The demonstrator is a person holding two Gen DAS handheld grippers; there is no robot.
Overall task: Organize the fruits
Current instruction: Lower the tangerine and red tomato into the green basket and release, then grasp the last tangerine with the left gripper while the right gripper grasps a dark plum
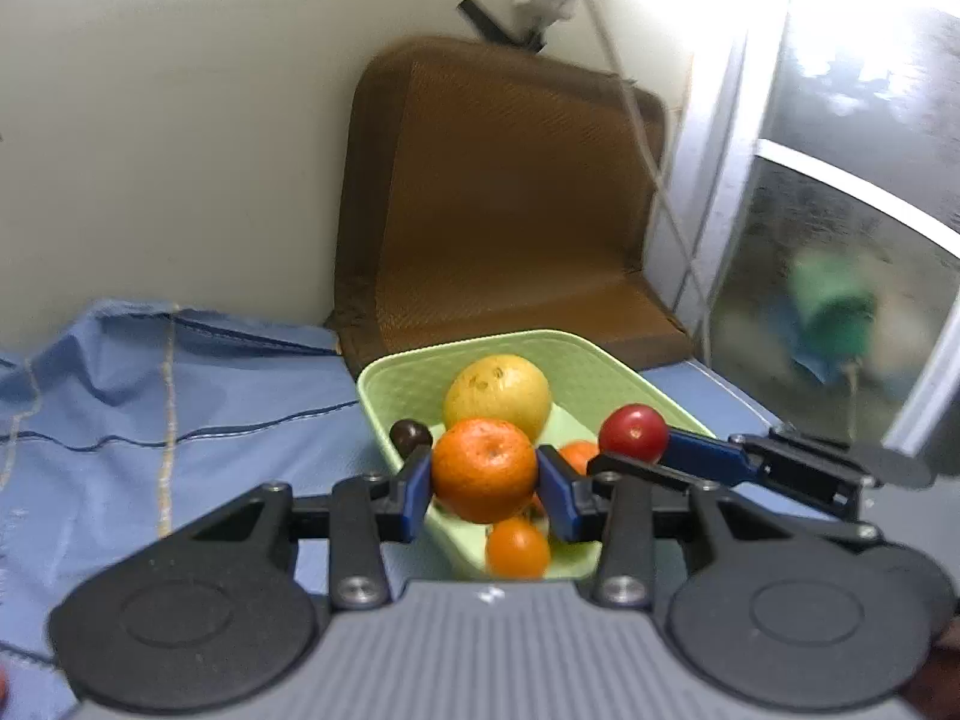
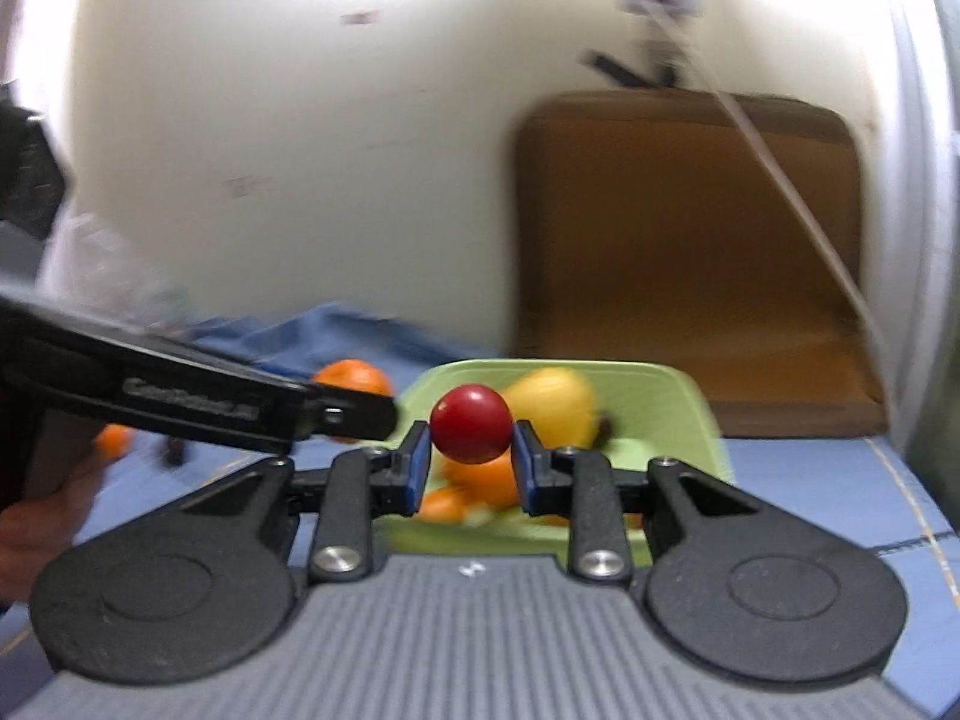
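Observation:
My left gripper [image 1: 485,483] is shut on an orange [image 1: 483,469] and holds it over the near end of a green basket [image 1: 414,369]. My right gripper [image 2: 471,456] is shut on a small red fruit [image 2: 471,431] above the basket [image 2: 690,396]; it also shows in the left wrist view [image 1: 633,433]. In the basket lie a yellow pear [image 1: 498,389], a dark round fruit [image 1: 410,435] and small oranges [image 1: 517,549]. The right wrist view is blurred.
The basket stands on a blue cloth [image 1: 180,408]. A brown cushion [image 1: 504,204] leans on the wall behind it. A window [image 1: 840,240] is at the right. In the right wrist view more oranges [image 2: 354,378] lie on the cloth at the left.

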